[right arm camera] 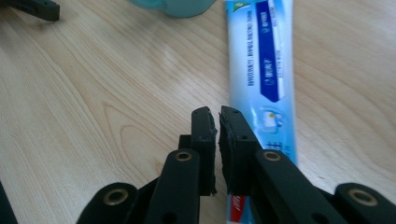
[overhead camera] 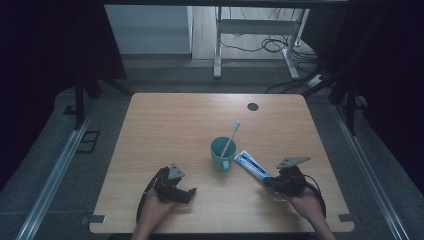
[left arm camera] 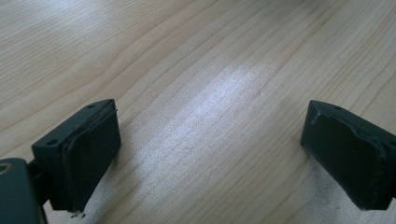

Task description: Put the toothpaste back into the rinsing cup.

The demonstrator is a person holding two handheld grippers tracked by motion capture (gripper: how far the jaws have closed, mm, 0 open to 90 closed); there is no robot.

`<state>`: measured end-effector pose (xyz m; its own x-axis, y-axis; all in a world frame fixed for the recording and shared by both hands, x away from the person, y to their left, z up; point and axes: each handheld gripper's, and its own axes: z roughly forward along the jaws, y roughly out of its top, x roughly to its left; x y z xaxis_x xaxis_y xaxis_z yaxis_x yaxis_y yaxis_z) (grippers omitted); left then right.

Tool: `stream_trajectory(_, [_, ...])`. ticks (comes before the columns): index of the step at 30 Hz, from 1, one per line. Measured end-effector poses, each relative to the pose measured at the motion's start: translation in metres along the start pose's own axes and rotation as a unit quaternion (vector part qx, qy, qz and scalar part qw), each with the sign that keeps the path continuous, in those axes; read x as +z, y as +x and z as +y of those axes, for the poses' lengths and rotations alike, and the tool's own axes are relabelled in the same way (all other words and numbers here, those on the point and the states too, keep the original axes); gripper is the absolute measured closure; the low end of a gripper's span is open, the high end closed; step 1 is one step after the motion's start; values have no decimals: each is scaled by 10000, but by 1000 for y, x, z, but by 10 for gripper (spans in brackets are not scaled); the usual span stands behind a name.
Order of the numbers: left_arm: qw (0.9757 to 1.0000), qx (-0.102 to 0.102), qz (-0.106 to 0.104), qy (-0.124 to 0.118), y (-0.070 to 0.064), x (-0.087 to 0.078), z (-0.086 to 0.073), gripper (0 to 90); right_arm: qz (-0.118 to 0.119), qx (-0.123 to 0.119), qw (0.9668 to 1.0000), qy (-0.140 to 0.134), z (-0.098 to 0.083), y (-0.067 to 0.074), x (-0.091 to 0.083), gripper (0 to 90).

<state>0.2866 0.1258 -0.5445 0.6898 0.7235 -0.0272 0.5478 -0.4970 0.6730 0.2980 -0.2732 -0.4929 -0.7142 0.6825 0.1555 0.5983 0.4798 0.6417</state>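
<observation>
- wooden table [overhead camera: 165, 125]: bare light top, all the work sits right of centre near the person's edge
- teal mug [overhead camera: 222, 154]: upright, a toothbrush [overhead camera: 231, 136] leaning inside it, bristle head up and away from the person; looks like the place the tube should end up, so keep the lift clear of its rim and of the brush
- toothpaste tube [right arm camera: 261, 60]: blue and white, lying flat just right of the mug, near end under the right gripper
- left gripper [left arm camera: 210, 154]: parked on bare wood left of the mug, jaws wide apart, nothing between them; fine left idle
- right gripper [right arm camera: 218, 121]: jaws almost together with a thin gap, sitting over the tube's left edge, nothing pinched; to grab well, spread wider, straddle the tube across its width, then close on the flat body, not the edge
</observation>
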Motion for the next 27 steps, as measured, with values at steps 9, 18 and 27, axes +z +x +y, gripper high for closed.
stream_trajectory(9, [10000, 7, 0, -1, 0, 0, 0, 49, -183, -18, 9996, 209, 4, -5, -13, 614])
stream_trajectory(18, [10000, 11, 0, 2, 0, 0, 0, 49, -290, 22, 9978, 597, 12, -9, -9, 450])
stream_trajectory(27, [10000, 12, 0, 13, 0, 0, 0, 49, -291, 65, 9935, 1102, 22, -15, 0, 353])
